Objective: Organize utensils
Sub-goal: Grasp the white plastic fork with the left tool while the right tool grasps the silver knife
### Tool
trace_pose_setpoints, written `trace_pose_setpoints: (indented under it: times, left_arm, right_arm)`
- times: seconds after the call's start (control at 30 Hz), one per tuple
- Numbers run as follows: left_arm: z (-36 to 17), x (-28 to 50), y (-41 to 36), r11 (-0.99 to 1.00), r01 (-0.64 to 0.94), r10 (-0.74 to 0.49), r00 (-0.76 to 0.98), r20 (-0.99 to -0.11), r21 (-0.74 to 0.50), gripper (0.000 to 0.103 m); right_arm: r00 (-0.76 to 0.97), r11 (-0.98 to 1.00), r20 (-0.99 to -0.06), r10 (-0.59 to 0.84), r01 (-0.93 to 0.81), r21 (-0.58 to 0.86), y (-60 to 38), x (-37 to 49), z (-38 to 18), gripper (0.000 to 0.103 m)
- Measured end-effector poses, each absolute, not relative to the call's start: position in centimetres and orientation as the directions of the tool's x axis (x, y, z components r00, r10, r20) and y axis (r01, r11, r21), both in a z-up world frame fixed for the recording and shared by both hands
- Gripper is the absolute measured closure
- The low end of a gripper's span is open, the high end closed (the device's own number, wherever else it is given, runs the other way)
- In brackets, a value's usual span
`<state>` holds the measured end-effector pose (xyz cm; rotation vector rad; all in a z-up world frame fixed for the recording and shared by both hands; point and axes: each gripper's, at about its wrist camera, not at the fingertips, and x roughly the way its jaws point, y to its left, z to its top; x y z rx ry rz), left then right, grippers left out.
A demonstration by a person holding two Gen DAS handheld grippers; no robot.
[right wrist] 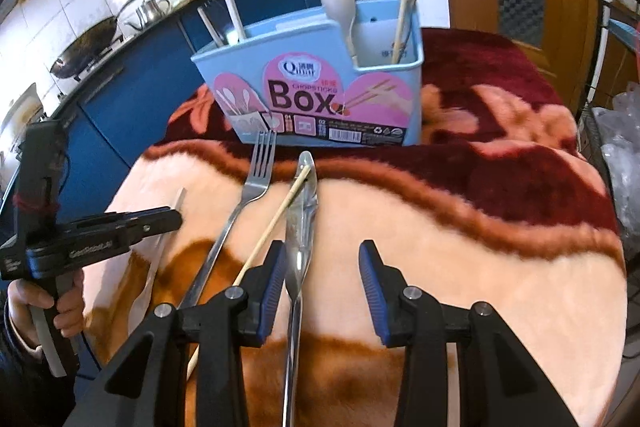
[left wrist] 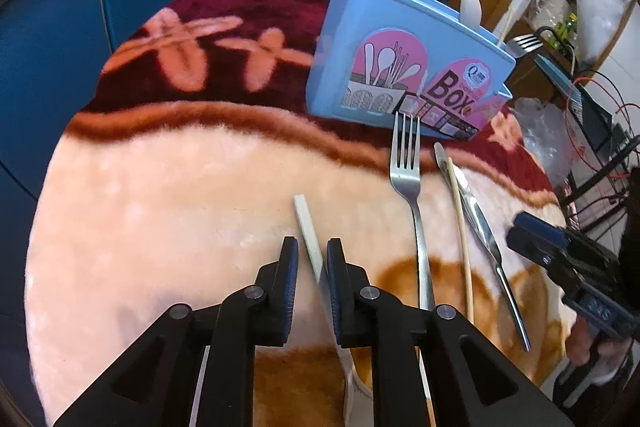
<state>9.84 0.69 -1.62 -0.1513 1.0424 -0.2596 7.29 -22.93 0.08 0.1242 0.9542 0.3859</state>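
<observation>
A white flat-handled utensil [left wrist: 306, 223] lies on the blanket with its handle between the fingers of my left gripper [left wrist: 313, 247]. The handle rests against the right pad and a gap shows at the left pad, so the gripper is open. To its right lie a steel fork [left wrist: 412, 195], a wooden chopstick [left wrist: 460, 227] and a steel knife [left wrist: 480, 223]. My right gripper [right wrist: 322, 251] is open over the knife [right wrist: 302, 211], which runs close to its left finger. The chopstick [right wrist: 276, 219] crosses the knife tip, and the fork [right wrist: 256, 179] lies to the left.
A light blue utensil box [right wrist: 312, 67] stands at the back of the plush blanket [right wrist: 480, 267], holding forks, a white spoon and chopsticks. Blue cabinets [right wrist: 132, 95] lie beyond, a wok [right wrist: 84, 47] sits on the counter, and a wire rack with plastic bags [right wrist: 616, 147] stands at the right.
</observation>
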Motion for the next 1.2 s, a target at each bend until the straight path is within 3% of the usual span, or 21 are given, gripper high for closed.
trace_pose_setpoints:
  times: [0.3, 0.67, 0.77, 0.8, 0.83, 1.03, 1.2]
  left_arm:
    - [-1.8, 9.4, 0.8, 0.943, 0.183, -0.330, 0.434, -0.838, -0.277, 0.088]
    - [-1.7, 10.3, 0.4, 0.930, 0.227, -0.357, 0.361, -0.862, -0.290, 0.088]
    - [-1.8, 10.5, 0.3, 0.932, 0.229, -0.351, 0.363, -0.863, -0.282, 0.091]
    - [-1.7, 10.6, 0.3, 0.931, 0.226, -0.355, 0.364, -0.861, -0.288, 0.091]
    - [-1.7, 10.6, 0.4, 0.929, 0.224, -0.360, 0.365, -0.858, -0.294, 0.092]
    - [-1.0, 9.8, 0.7, 0.900, 0.237, -0.434, 0.402, -0.807, -0.366, 0.095]
    - [1.2, 8.7, 0.1, 0.900, 0.269, -0.434, 0.498, -0.751, -0.342, 0.097]
  right_arm:
    - [0.398, 0.914, -0.845, 0.359, -0.332, 0.232, -20.7, 10.0, -0.5, 0.063]
    - [0.315, 0.890, -0.894, 0.319, -0.425, 0.168, -18.6, 13.1, -0.8, 0.074]
    - [0.321, 0.892, -0.890, 0.323, -0.418, 0.173, -18.7, 13.2, -0.7, 0.084]
    - [0.333, 0.897, -0.887, 0.320, -0.408, 0.171, -18.9, 13.1, -0.6, 0.095]
    - [0.345, 0.898, -0.879, 0.329, -0.403, 0.178, -19.1, 13.0, -0.4, 0.096]
    - [0.417, 0.906, -0.847, 0.330, -0.393, 0.159, -20.1, 10.9, 0.6, 0.099]
    - [0.511, 0.916, -0.783, 0.355, -0.355, 0.184, -21.5, 9.2, 2.3, 0.099]
